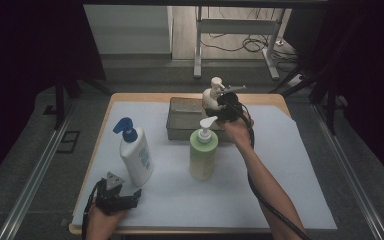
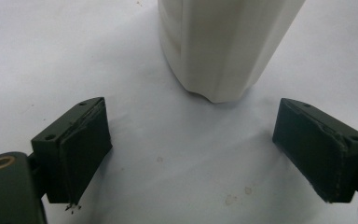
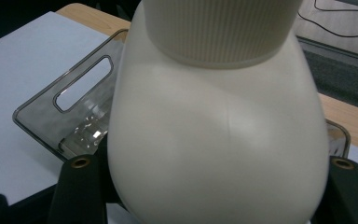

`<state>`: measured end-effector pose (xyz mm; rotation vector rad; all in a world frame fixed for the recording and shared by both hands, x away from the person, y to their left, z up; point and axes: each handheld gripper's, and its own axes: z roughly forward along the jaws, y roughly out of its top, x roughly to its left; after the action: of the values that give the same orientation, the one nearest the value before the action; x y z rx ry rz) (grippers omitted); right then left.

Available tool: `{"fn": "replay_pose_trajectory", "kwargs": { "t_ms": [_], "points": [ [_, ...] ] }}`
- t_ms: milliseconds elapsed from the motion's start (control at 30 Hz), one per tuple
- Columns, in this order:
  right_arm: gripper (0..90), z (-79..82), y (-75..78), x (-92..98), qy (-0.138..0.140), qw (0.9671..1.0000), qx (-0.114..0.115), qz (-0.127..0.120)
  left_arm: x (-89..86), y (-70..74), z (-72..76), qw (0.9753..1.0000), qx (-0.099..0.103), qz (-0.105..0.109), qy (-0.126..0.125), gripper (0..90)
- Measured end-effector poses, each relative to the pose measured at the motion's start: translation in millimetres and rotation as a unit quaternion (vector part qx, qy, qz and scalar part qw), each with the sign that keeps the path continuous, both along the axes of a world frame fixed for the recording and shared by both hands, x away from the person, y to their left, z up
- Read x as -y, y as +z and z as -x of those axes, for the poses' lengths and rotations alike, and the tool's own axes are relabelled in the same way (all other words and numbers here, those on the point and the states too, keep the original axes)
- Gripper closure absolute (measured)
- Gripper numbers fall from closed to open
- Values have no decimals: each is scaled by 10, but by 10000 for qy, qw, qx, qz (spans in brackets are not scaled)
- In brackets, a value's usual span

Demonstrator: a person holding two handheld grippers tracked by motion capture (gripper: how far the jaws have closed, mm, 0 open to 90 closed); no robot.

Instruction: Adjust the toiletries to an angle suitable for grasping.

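Right gripper view has the jaws clamped on the round cream bottle (image 3: 214, 140), held above the clear tray (image 3: 70, 121). From above, the right gripper (image 1: 226, 106) sits at the end of an outstretched forearm, while the left gripper (image 1: 125, 200) rests low, jaws wide, facing the blue-capped bottle (image 1: 136, 157).

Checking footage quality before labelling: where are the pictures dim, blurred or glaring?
High view: dark surround, white paper sheet evenly lit. Left gripper view: white bottle base soft, slightly overexposed. Right gripper view: cream round bottle too close and blurred; glints on clear grey plastic tray.
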<state>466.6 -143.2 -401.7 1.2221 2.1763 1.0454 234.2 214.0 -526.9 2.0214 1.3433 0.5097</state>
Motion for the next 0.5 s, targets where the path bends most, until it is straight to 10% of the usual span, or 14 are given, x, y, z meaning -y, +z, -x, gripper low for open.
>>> {"fn": "replay_pose_trajectory", "kwargs": {
  "t_ms": [500],
  "points": [
    [351, -15, -91, 28, 76, 10000, 35, 11, 0, 0, 1, 10000, 3, -7, 0, 107]
  ]
}}
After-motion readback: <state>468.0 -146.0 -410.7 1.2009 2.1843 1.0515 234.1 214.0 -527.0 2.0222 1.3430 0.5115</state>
